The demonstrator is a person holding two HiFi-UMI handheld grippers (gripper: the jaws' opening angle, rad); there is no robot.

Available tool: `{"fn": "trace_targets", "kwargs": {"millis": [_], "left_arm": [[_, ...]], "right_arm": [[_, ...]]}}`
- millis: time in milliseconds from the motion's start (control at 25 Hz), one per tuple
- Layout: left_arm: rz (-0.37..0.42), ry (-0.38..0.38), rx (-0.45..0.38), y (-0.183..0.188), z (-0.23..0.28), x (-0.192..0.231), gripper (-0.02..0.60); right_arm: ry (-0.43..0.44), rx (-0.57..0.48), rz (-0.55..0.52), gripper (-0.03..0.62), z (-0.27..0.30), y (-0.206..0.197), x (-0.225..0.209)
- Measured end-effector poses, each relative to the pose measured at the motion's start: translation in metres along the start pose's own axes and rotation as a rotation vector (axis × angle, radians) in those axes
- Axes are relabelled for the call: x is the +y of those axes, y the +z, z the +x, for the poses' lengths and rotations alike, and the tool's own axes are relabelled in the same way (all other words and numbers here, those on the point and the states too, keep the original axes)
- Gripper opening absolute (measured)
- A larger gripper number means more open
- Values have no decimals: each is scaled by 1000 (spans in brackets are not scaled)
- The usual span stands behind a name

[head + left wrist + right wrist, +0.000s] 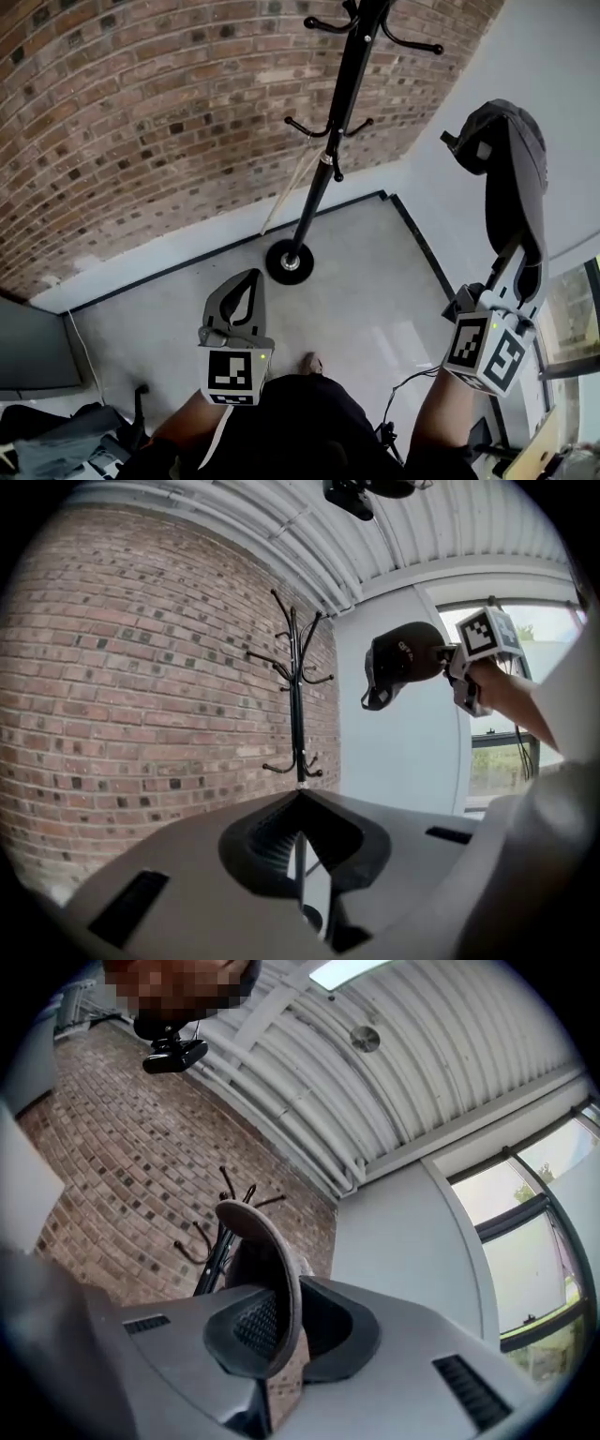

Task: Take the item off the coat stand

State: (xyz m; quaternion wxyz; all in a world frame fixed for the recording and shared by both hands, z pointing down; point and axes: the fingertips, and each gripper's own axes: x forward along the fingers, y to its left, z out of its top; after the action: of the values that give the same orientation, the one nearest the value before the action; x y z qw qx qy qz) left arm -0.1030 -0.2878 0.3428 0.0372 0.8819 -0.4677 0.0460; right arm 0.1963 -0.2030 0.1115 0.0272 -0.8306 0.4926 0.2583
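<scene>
A dark cap [511,159] hangs in the air at the right, away from the stand, with my right gripper [517,258] shut on its brim from below. In the right gripper view the brim [272,1269] runs between the two jaws of the right gripper [281,1290]. The black coat stand [328,159] rises from its round base [286,261] ahead of me, its hooks bare. My left gripper [251,277] is low and left of the base, shut and holding nothing. In the left gripper view the left gripper [300,795] faces the coat stand [296,686], with the cap [403,658] to the right.
A brick wall [141,112] stands behind the stand and a white wall [525,66] to its right, meeting in a corner. A window [497,752] is at the far right. Bags and cables [66,436] lie on the floor at lower left.
</scene>
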Motion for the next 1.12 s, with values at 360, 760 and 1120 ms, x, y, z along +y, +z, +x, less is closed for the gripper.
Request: {"fn": "trace_targets", "kwargs": {"millis": [360, 760, 1120], "left_arm": [[-25, -142, 141, -96, -28, -51, 26], [-27, -127, 187, -130, -74, -137, 25], [-56, 17, 202, -140, -138, -231, 25]], "right_arm": [[104, 462, 11, 32, -155, -140, 4], [296, 650, 138, 32, -278, -215, -6], [465, 664, 225, 32, -338, -221, -68]]}}
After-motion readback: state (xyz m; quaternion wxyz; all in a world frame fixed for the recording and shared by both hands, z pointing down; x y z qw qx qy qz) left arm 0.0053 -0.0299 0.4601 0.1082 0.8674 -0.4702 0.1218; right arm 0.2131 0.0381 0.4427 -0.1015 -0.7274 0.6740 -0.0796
